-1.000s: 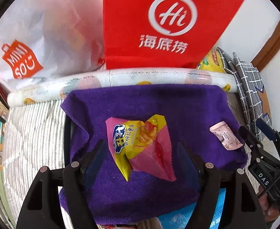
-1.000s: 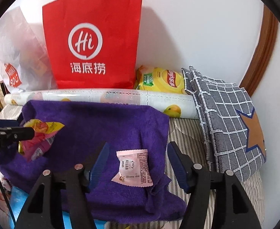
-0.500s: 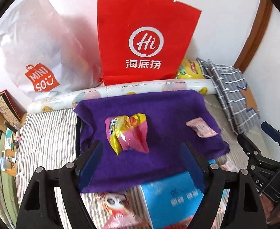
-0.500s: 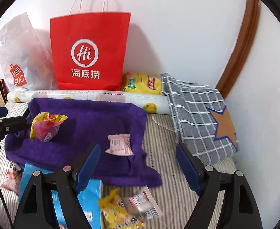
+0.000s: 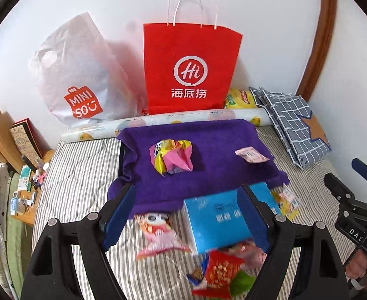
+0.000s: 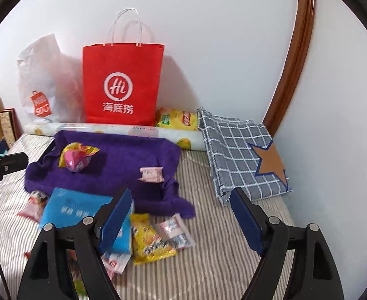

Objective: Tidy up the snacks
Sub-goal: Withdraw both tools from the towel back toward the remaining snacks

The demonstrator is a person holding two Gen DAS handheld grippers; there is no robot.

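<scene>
A purple towel (image 5: 208,172) (image 6: 123,165) lies on the striped bed. On it rest a crumpled yellow-and-pink snack bag (image 5: 172,156) (image 6: 77,157) and a small pink sachet (image 5: 250,155) (image 6: 151,173). In front of the towel lie a blue box (image 5: 215,220) (image 6: 71,207), a pink cartoon packet (image 5: 158,235), a red snack bag (image 5: 220,272), a yellow snack bag (image 6: 149,240) and a small pink-white packet (image 6: 176,230). My left gripper (image 5: 185,215) hangs open above the blue box, empty. My right gripper (image 6: 181,217) is open too, empty, over the bed beside the loose snacks.
Against the wall stand a red paper bag (image 5: 190,70) (image 6: 122,85) and a white plastic bag (image 5: 76,80). A rolled printed sheet (image 5: 158,122), a yellow chips bag (image 6: 177,120) and a folded checked cloth (image 6: 243,155) lie behind and right. A cluttered side table (image 5: 26,195) is at left.
Both grippers have pulled back and risen from the towel, leaving the snack bag and the pink sachet lying on it. Their jaws stand wider. The blue box and loose snacks have come into view.
</scene>
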